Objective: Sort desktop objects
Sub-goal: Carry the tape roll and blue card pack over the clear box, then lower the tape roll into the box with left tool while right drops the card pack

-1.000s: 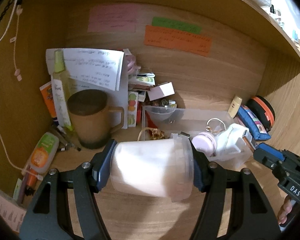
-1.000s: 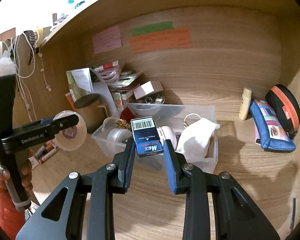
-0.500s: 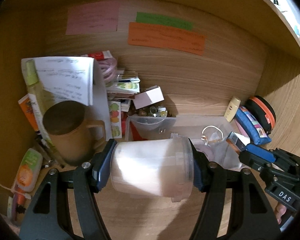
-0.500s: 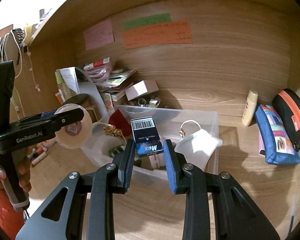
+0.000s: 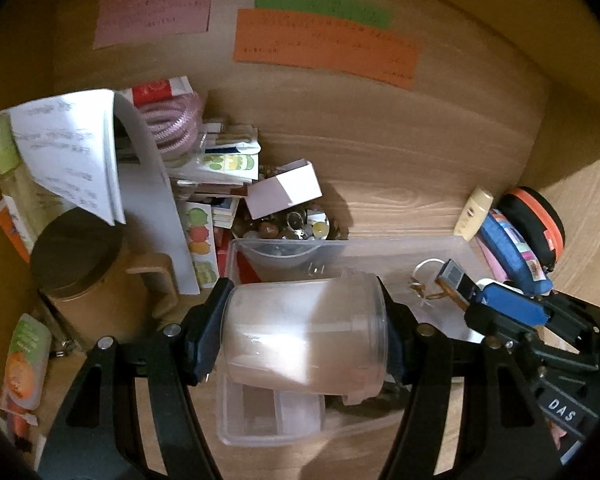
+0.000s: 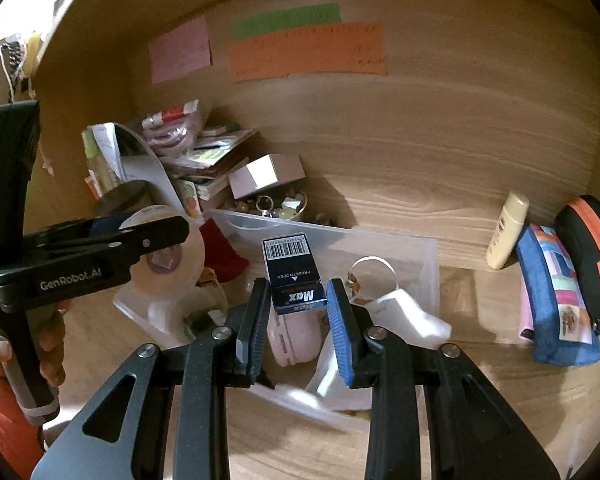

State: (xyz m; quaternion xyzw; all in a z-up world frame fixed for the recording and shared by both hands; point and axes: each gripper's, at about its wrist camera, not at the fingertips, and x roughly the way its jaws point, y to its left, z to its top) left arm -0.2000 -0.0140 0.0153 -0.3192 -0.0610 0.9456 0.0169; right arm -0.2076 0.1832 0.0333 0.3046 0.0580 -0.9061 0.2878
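Note:
My left gripper (image 5: 302, 308) is shut on a translucent plastic jar (image 5: 304, 332) that lies sideways between its pads, above the near left part of a clear plastic bin (image 5: 400, 246). My right gripper (image 6: 298, 294) is shut on a small dark blue staple box (image 6: 290, 258) with a barcode, hanging over the middle of the bin (image 6: 428, 276). In the right wrist view the left gripper (image 6: 100, 248) and its jar (image 6: 168, 248) show at the left, held by a hand. In the left wrist view the right gripper (image 5: 500, 308) and its box (image 5: 454, 276) appear at the right.
The bin holds a white cloth (image 6: 400, 312), a pink item (image 6: 296, 336) and a red pouch (image 6: 220, 252). Left of it stand a brown mug (image 5: 88, 284), papers (image 5: 68, 148) and a white carton (image 5: 284, 192). A cream tube (image 6: 506, 230), blue case (image 6: 556, 292) and black-orange pouch (image 6: 588, 256) lie right.
Both grippers have moved forward toward the back wall and now hang over the clear bin. Each keeps the same grip on its object.

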